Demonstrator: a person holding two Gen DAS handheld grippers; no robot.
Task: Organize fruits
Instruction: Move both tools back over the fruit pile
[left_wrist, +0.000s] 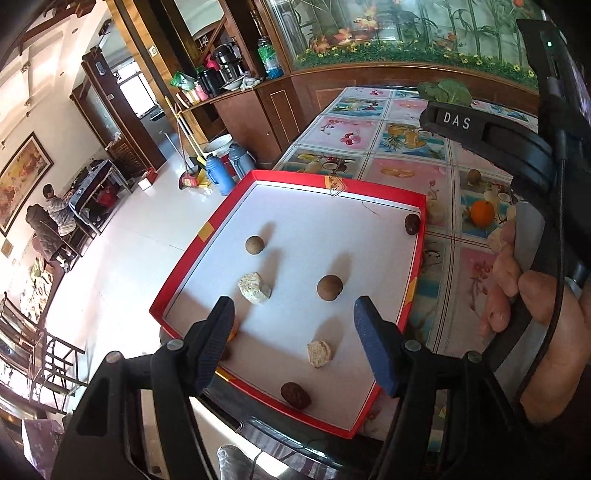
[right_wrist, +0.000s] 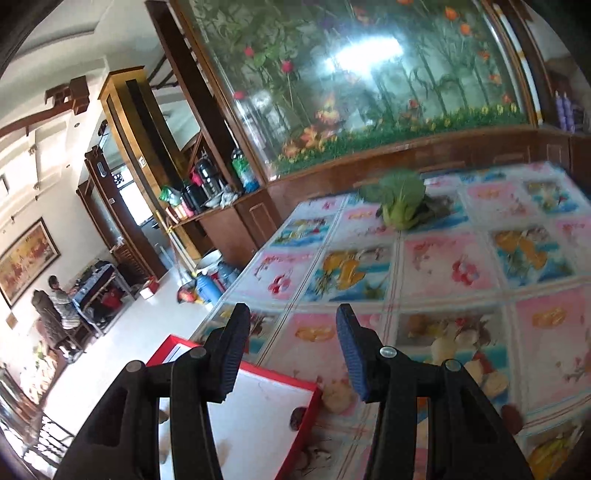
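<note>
A red-rimmed tray with a white floor holds two round brown fruits, two dark wrinkled fruits and two pale lumps. My left gripper is open and empty above the tray's near part. An orange and a small brown fruit lie on the table right of the tray. My right gripper is open and empty above the table; the tray's corner shows below it, with a dark fruit inside.
The table has a fruit-patterned cloth. A leafy green vegetable lies at its far end, before an aquarium cabinet. A pale lump and a dark fruit lie on the cloth. Open floor and thermos flasks lie left.
</note>
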